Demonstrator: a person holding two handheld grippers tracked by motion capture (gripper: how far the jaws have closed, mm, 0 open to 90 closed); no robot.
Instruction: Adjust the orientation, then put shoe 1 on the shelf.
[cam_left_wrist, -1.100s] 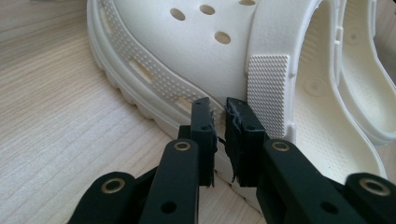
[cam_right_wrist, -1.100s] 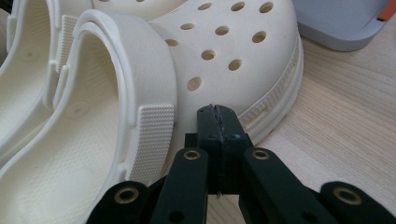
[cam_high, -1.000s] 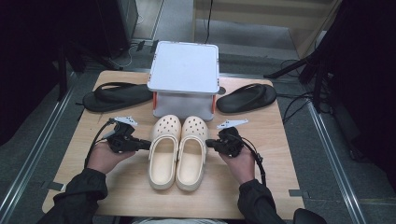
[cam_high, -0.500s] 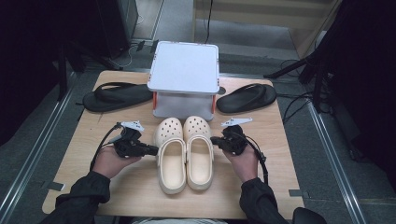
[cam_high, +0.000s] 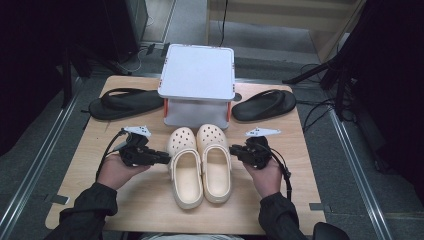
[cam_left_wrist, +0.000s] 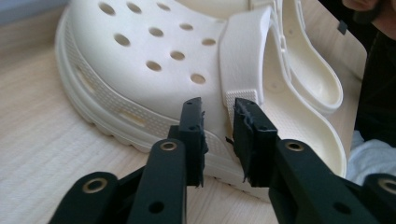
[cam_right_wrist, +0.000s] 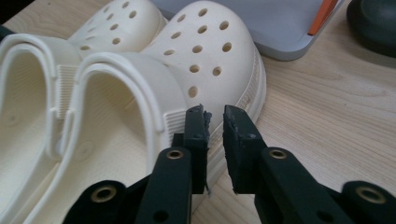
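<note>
Nothing in these frames can be read as text. The cream clogs (cam_high: 199, 162) carry only round holes and ribbed strap ends (no brand mark can be made out), the grey box (cam_high: 198, 82) has a plain lid, and the black sandals (cam_high: 125, 103) bear no legible label or number.

Dark sleeves (cam_high: 92, 212), black cabled grippers (cam_high: 167, 159)

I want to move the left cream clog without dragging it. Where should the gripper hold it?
Grip the left cream clog at its side wall beside the strap hinge, coming level from its outer left side. That thin upright wall probably fits between the jaws.
</note>
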